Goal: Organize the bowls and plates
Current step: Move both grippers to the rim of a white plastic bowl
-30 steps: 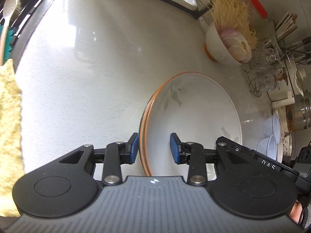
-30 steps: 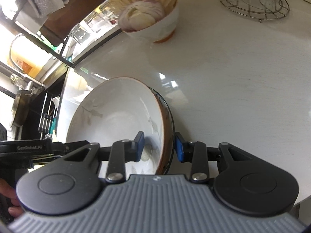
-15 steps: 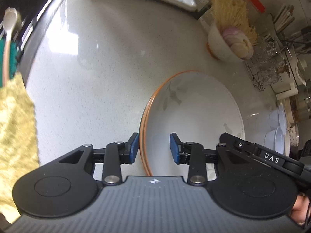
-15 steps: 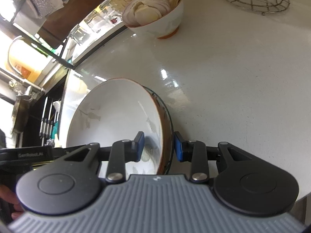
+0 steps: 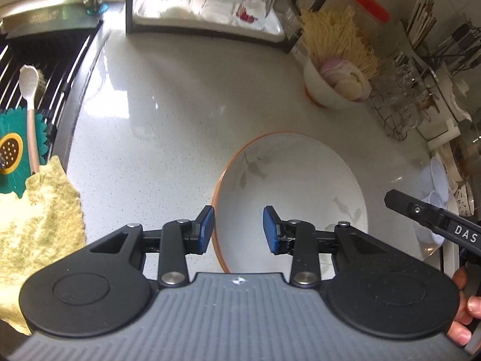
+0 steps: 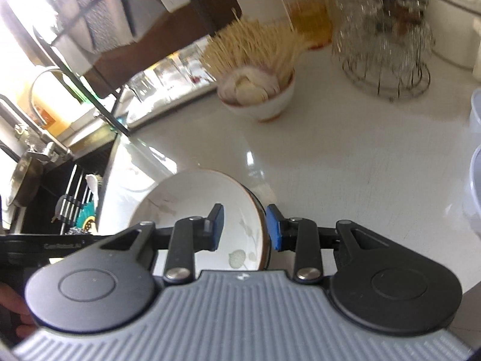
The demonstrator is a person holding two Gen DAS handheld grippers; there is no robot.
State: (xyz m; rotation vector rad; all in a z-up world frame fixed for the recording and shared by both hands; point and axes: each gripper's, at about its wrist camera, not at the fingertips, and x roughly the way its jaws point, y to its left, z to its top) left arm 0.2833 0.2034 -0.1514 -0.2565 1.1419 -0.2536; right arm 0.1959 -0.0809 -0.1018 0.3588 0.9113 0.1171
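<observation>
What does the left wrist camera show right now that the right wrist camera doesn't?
Only the left wrist view shows the yellow cloth, the white spoon lying over the teal sunflower mat, and the left gripper straddling the plate's orange rim.

Only the right wrist view shows the right gripper straddling the opposite rim, with the plate's dark underside visible.

Both show the plate, the bowl of noodles, the wire rack of glasses and the white counter.
</observation>
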